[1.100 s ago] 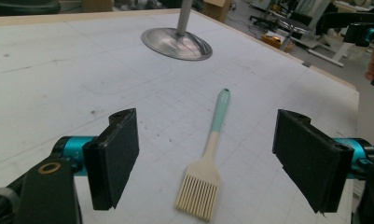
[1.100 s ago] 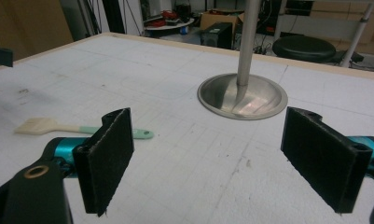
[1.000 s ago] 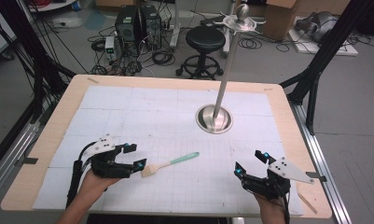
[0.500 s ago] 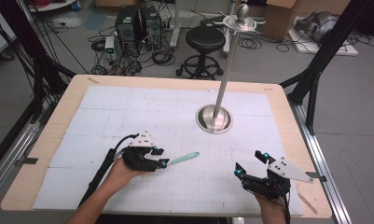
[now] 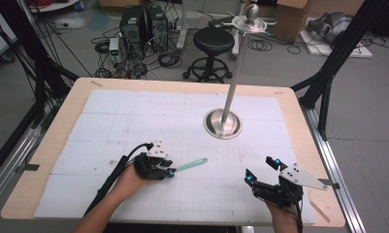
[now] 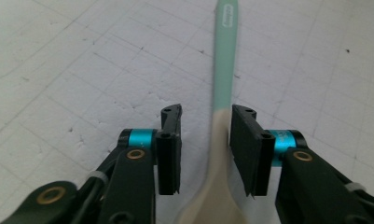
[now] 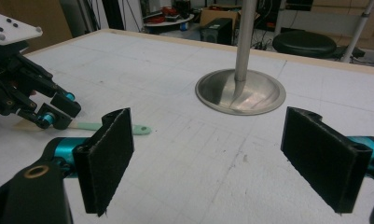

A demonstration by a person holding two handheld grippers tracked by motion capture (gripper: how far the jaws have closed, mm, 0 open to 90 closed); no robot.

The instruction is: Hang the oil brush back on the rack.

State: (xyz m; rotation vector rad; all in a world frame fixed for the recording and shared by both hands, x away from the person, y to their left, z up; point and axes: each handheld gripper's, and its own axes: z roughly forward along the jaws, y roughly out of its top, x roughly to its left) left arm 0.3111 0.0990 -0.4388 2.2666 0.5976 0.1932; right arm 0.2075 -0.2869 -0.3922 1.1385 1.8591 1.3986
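The left hand-held gripper [image 6: 203, 135] has just been closing around the spatula [image 5: 189, 165], which lies on the table [image 5: 51, 145] at 7 o'clock from the stand [image 5: 223, 124]. One pad seems to touch; the grip is unfinished. The right hand-held gripper [image 7: 222, 158] waits wide open, holding nothing. Next: close firmly, then lift.

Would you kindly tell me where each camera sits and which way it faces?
High view: above the person's side, facing forward and down on the table; both forearms, left gripper, right gripper.
Left gripper view: on the left gripper, looking down along the spatula between its jaws.
Right gripper view: on the right gripper, facing the stand.
All share the spatula.
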